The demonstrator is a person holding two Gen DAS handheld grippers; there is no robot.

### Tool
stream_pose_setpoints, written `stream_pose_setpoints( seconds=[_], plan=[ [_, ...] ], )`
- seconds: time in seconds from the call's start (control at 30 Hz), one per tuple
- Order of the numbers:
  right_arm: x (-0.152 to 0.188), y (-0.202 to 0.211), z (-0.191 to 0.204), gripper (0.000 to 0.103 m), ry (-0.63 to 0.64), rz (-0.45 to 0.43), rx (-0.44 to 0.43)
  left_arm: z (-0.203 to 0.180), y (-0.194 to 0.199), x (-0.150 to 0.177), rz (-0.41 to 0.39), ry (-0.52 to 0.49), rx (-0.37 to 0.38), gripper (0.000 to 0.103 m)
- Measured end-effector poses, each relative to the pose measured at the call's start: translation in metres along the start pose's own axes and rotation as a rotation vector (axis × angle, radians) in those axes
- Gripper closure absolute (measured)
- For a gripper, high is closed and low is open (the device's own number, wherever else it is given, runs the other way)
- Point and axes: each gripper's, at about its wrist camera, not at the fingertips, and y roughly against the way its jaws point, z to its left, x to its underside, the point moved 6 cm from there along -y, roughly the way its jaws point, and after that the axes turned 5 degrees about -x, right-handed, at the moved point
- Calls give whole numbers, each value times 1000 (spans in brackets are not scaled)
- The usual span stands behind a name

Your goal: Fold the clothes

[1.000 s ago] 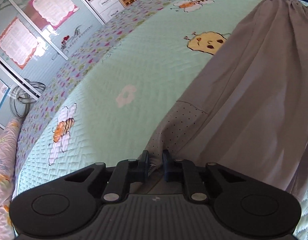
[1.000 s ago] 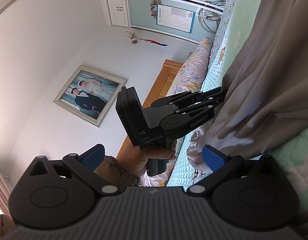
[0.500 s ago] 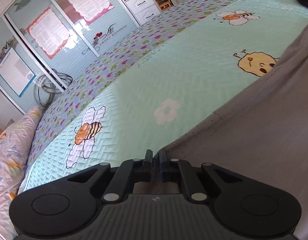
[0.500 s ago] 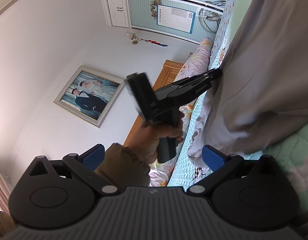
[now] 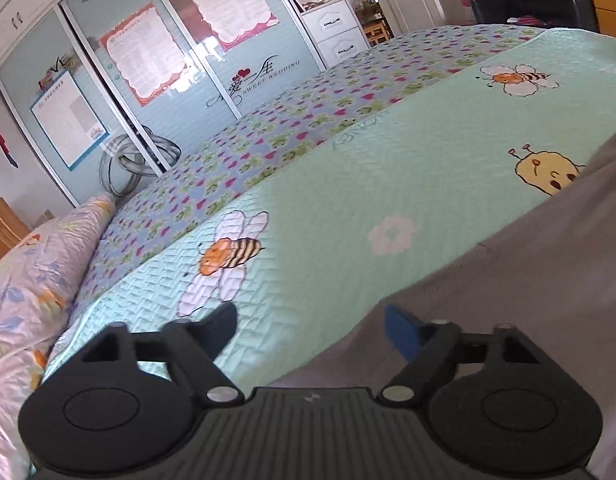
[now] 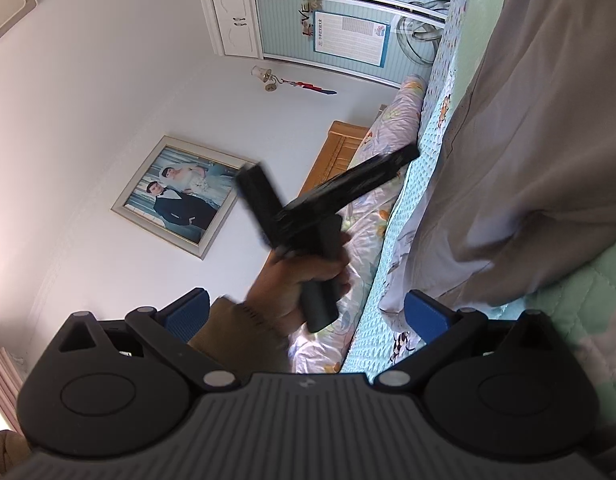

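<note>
The grey garment (image 5: 519,280) lies spread on the bed's mint quilt (image 5: 347,184); the left claw (image 5: 311,328) is opening just above its edge, gripping nothing, and the right claw (image 6: 308,312) stands wide, empty.

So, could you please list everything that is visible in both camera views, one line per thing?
grey garment: one, grey, lying on bedspread, right side
bedspread: one, mint green with bees, covers bed
pillow: one, floral, at headboard end
wardrobe doors: pale blue, posters on them, behind bed
framed photo: one, on white wall
left gripper: black, jaws opening, nothing between them
right gripper: black, blue pads, open
hand: one, holds left gripper's handle
</note>
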Motion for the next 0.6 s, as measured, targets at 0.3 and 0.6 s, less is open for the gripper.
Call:
stream_pose_setpoints(
  seconds=[0.3, 0.6],
  plan=[
    [-1, 1, 0, 0, -5, -4, -4, 29, 4, 69, 107, -84, -125, 14],
    [-2, -1, 1, 0, -10, -10, -10, 52, 10, 113, 97, 12, -108, 17]
  ],
)
